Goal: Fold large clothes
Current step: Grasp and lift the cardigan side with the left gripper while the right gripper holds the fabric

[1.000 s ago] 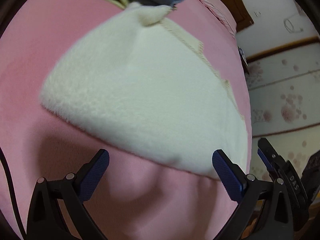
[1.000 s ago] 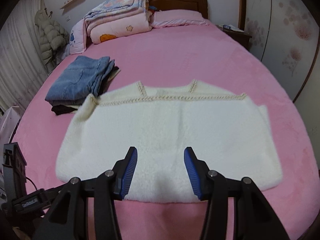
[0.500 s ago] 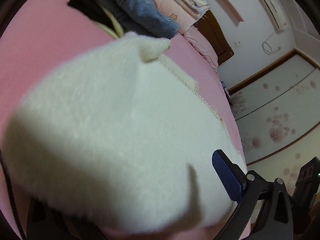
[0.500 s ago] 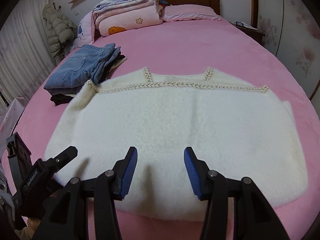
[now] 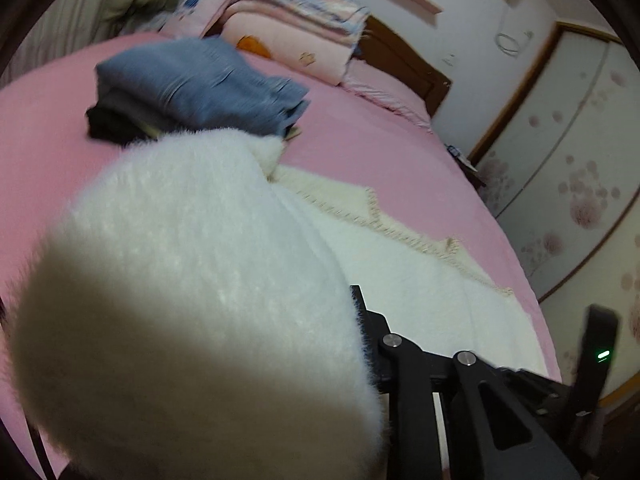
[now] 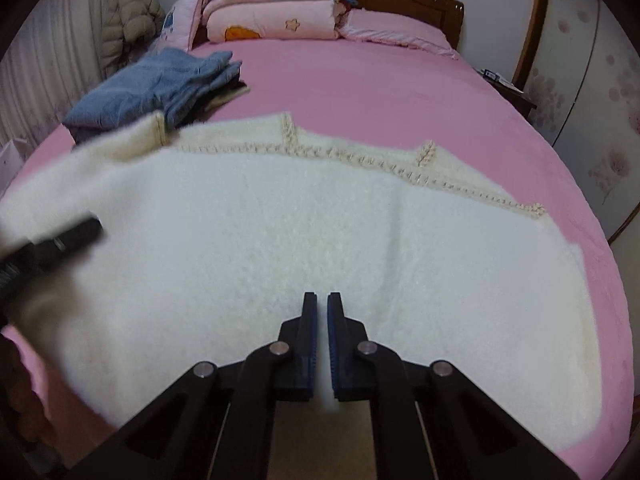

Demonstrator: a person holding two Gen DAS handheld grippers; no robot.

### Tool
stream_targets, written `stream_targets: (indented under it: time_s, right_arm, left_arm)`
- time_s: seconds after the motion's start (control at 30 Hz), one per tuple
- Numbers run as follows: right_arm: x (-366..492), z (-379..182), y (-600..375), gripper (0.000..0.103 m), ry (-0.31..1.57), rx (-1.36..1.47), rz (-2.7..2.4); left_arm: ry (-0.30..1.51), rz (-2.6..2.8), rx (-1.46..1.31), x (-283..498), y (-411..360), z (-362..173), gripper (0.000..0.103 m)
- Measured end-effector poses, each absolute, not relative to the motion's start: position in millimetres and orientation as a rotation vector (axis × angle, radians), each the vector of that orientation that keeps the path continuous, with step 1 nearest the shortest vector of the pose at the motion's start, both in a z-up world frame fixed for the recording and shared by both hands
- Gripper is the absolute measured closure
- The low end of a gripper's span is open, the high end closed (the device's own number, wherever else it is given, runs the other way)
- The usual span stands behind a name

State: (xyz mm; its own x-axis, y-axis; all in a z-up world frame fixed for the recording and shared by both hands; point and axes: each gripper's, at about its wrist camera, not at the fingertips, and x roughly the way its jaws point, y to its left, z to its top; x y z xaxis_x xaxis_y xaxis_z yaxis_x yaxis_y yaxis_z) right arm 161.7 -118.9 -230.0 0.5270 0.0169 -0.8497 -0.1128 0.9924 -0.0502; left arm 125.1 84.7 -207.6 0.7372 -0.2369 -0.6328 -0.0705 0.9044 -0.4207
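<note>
Jeans [image 6: 156, 88] folded at far left of pink bed [image 6: 380, 92], sweater [image 6: 320, 248] spread flat across the near half, collar trim toward the headboard. Left claw [image 6: 52, 240] clenched on sweater's left edge, fabric lifted and bunched over the lens in its own view. Right claw [image 6: 322, 344] at sweater's near hem, blue pads almost together, pinching the fabric. Quilts [image 6: 272, 8] stacked at headboard.

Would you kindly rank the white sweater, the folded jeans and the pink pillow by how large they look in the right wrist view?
1. White sweater, by far the largest, though nearest the camera.
2. Folded jeans.
3. Pink pillow, looking somewhat smaller than the jeans; it lies farther off, so true size is unsure.
</note>
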Motion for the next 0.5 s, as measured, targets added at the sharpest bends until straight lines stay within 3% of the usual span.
stream_targets:
  time_s: [0.33,0.5]
  right_arm:
    - [155.5,-247.5,-148.4,0.1,0.983,0.058,0.182]
    - [154.6,-246.9,-165.6,0.1,0.971,0.186,0.219]
  left_arm:
    - [0.619,-0.209,-0.261,126.9,24.5,-147.3,0.083]
    - [0.562,-0.329,-0.144,133.8,-41.0,-122.4,0.083]
